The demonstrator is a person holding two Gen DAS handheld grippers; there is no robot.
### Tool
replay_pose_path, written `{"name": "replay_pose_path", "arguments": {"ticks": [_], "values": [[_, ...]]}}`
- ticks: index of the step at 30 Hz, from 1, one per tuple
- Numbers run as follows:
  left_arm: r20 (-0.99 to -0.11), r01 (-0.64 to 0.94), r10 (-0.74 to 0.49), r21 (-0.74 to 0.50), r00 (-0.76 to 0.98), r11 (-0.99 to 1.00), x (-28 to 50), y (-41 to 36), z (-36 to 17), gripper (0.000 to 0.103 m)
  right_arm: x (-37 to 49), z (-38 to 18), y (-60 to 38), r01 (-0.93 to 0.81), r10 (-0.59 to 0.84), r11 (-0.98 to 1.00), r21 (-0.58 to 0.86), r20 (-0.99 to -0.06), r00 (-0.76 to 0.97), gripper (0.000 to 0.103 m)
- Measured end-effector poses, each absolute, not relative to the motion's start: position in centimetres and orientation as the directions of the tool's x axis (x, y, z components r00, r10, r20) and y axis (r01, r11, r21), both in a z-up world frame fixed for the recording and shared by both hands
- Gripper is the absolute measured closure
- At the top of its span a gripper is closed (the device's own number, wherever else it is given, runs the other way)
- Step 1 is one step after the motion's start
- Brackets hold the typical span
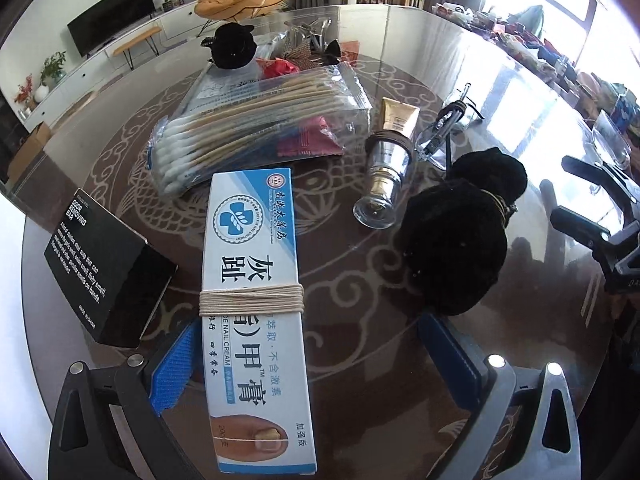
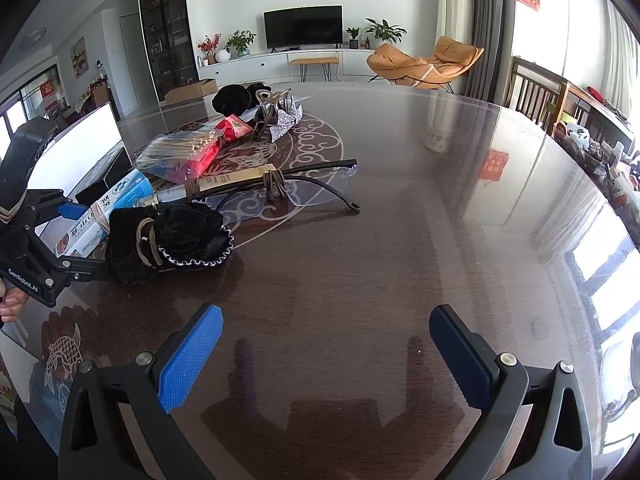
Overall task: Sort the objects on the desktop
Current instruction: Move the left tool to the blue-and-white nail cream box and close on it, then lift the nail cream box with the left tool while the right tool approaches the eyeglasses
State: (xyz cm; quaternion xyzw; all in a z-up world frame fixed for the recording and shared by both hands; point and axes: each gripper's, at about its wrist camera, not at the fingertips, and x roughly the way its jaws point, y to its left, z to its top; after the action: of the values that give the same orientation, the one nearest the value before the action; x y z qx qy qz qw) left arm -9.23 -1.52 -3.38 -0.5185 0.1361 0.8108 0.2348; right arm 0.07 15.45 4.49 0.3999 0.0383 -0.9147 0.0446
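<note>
- I see a living room beyond the table: a television (image 2: 303,28) on a white cabinet at the far wall, an orange lounge chair (image 2: 426,65) to its right, bright windows on the right.
- I work over a round glass-topped table (image 2: 400,216) with a dark patterned surface under the glass; its right half is bare, and the clutter sits left and far.
- My left gripper (image 1: 320,364) has its blue pads spread wide. The nail cream box (image 1: 256,320), white and blue with twine wound round its middle, lies between them, hard against the left pad and clear of the right one; I cannot tell whether it touches.
- The box's long axis runs near to far, along the fingers, so I judge a simple closing would catch its long sides.
- The left gripper is plainly nearer to the box; my right gripper (image 2: 326,354) hovers spread and empty over bare table, well apart from it.
- Right of the box lies a black velvet pouch (image 1: 456,236), left a black odor-removing bar box (image 1: 104,268), beyond a bag of cotton swabs (image 1: 256,120).
- Farther right lie a gold cosmetic tube (image 1: 388,156) and rimless glasses (image 2: 304,184).
</note>
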Motion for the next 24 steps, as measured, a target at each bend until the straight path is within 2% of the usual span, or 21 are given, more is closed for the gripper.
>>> {"name": "replay_pose_path", "arguments": {"ticks": [4, 5, 6, 7, 9, 13, 24], "values": [[-0.901, -0.411, 0.199, -0.025, -0.386, -0.911, -10.2, -2.9, -3.3, 0.001, 0.1, 4.4, 15.5, 0.112, -0.052, -0.993, -0.032, -0.734, -0.677, 0.000], [-0.894, -0.385, 0.193, -0.026, -0.403, -0.923, -10.2, -3.4, -3.1, 0.010, 0.1, 4.4, 15.5, 0.112, -0.052, -0.993, -0.033, -0.734, -0.677, 0.000], [-0.888, -0.361, 0.188, -0.027, -0.419, -0.932, -10.3, -3.9, -2.9, 0.024, 0.1, 4.4, 15.5, 0.112, -0.052, -0.993, -0.033, -0.735, -0.677, 0.000], [-0.885, -0.337, 0.179, -0.027, -0.430, -0.941, -10.4, -4.5, -2.6, 0.031, 0.1, 4.4, 15.5, 0.112, -0.052, -0.993, -0.033, -0.735, -0.677, 0.000], [-0.881, -0.291, 0.176, -0.046, -0.438, -0.956, -10.0, -5.8, -2.1, 0.059, 0.1, 4.5, 15.5, 0.112, -0.053, -0.993, -0.033, -0.734, -0.677, 0.000], [-0.873, -0.205, 0.190, -0.106, -0.450, -0.973, -8.5, -7.4, -2.5, 0.059, 0.1, 4.4, 15.6, 0.113, -0.052, -0.993, -0.034, -0.736, -0.675, 0.000], [-0.856, -0.004, 0.063, -0.071, -0.512, -0.997, -0.3, -13.3, -3.2, 0.059, -0.1, 4.2, 15.4, 0.116, -0.045, -0.992, -0.044, -0.746, -0.664, 0.000]]}}
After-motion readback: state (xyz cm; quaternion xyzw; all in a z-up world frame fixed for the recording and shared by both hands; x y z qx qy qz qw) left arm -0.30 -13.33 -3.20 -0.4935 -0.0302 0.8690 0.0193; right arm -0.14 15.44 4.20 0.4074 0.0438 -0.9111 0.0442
